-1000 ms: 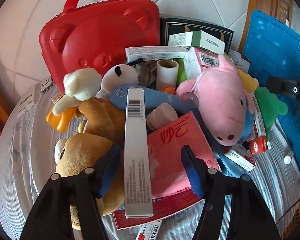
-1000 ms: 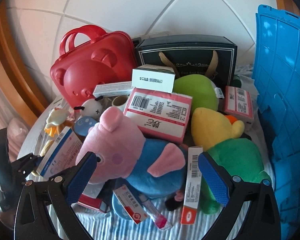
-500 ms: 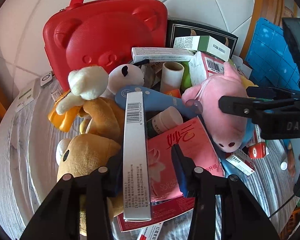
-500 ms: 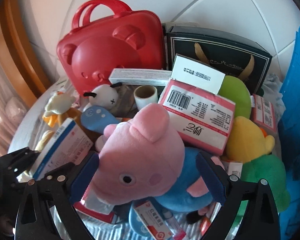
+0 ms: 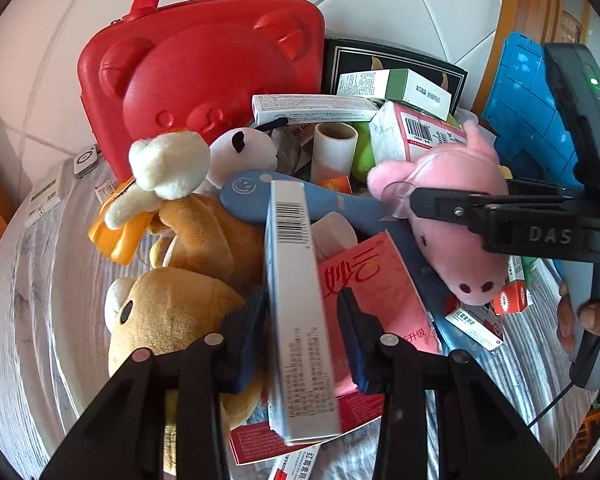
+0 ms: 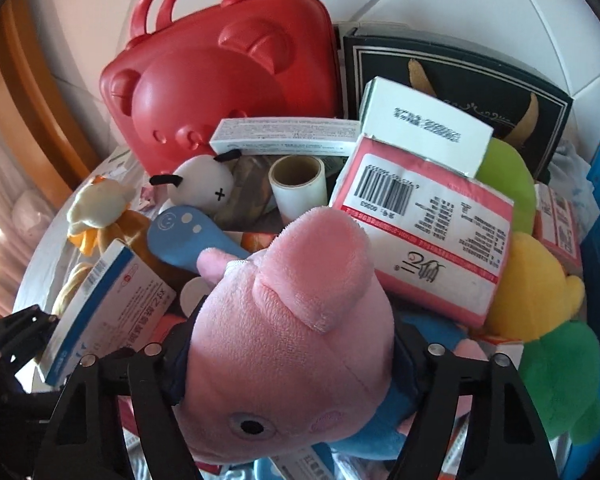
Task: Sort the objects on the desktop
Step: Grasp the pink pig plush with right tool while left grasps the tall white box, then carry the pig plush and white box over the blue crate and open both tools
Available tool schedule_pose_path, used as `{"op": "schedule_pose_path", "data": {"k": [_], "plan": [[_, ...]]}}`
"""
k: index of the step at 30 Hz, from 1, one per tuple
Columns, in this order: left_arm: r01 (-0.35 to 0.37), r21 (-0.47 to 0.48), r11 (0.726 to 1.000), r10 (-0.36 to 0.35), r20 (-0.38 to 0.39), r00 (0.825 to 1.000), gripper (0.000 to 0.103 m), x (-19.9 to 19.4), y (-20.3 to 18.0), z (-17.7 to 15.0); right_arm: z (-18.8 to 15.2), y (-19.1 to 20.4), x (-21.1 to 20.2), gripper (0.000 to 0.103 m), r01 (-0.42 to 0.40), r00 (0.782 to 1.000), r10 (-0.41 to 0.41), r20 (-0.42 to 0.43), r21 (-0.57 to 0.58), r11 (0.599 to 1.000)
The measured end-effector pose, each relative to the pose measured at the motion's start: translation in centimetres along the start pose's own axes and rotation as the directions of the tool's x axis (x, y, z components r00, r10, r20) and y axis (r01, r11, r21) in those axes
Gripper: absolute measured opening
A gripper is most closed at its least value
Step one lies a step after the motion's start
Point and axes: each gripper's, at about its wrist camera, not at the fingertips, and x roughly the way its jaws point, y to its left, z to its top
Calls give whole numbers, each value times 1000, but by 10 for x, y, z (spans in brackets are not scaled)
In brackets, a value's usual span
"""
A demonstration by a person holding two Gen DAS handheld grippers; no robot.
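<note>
My left gripper (image 5: 300,332) straddles a long white barcoded box (image 5: 296,312) that lies tilted on the toy pile. Its jaws are closing: the left pad touches the box and a thin gap shows at the right pad. The right wrist view shows the same box (image 6: 100,308) at the lower left. My right gripper (image 6: 292,360) is closing on the head of a pink pig plush (image 6: 292,320), with pads pressed into both sides. One of its fingers (image 5: 460,206) crosses the pig (image 5: 452,184) in the left wrist view.
A red bear-shaped case (image 5: 204,68) and a dark gift box (image 6: 460,68) stand at the back. A blue crate (image 5: 524,112) is on the right. Tan bear plush (image 5: 168,312), pink tissue packs (image 6: 428,240), yellow and green plush toys (image 6: 540,320) and small medicine boxes crowd the table.
The left jaws narrowed around the white box, which tipped onto its edge. The right gripper came down over the pig and its jaws closed onto the head.
</note>
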Motion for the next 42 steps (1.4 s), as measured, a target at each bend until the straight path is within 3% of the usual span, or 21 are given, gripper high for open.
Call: {"op": "schedule_pose_path", "data": {"k": [6, 9, 22, 30, 35, 42], "plan": [[28, 23, 999, -29, 10, 1000, 26, -8, -6, 0, -14, -10, -52, 72, -54, 995, 52, 85, 23, 998], [35, 21, 999, -35, 24, 999, 17, -13, -6, 0, -10, -1, -76, 72, -40, 990, 40, 132, -5, 999], [69, 74, 995, -77, 108, 991, 16, -56, -25, 6, 2, -1, -160, 72, -17, 955, 11, 298, 17, 1000], [99, 153, 983, -131, 216, 968, 16, -113, -55, 30, -2, 5, -220, 72, -1, 921, -2, 390, 8, 1000], [128, 242, 962, -197, 287, 938, 16, -151, -87, 45, -8, 17, -276, 72, 50, 876, -40, 481, -8, 999], [197, 406, 892, -352, 352, 867, 16, -201, -165, 75, -23, 14, -384, 74, 170, 768, -153, 622, 33, 985]]}}
